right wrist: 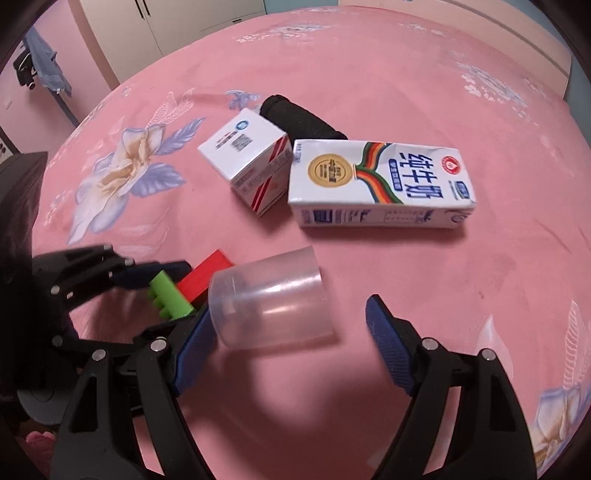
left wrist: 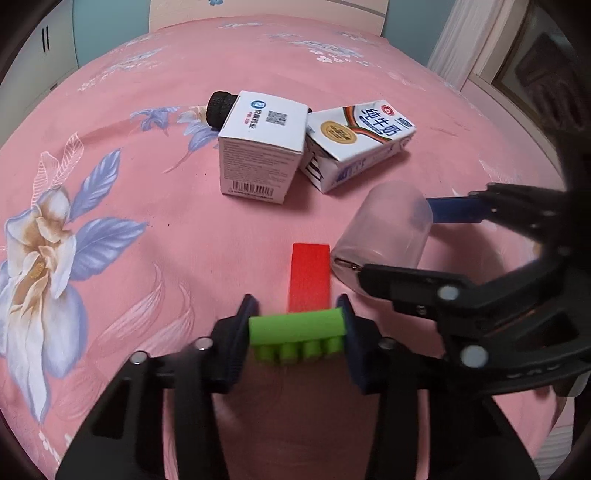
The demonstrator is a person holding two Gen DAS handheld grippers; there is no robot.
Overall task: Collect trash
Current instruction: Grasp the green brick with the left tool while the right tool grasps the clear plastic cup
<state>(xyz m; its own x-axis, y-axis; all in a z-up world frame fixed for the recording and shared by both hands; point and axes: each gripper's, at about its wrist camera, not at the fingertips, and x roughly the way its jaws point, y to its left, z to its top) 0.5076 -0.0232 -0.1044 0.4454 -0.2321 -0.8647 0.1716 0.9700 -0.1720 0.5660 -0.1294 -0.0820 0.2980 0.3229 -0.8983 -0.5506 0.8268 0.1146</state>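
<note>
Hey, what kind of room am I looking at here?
Most likely a bedroom: the items lie on a pink floral bedsheet, with a headboard behind and wardrobe doors along the wall.

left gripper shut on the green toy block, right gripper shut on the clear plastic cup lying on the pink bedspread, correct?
Not quite. The right gripper is open: in the right wrist view its blue fingers stand wide apart around the clear plastic cup lying on its side on the pink bedspread. The left gripper is indeed shut on the green toy block.
</note>
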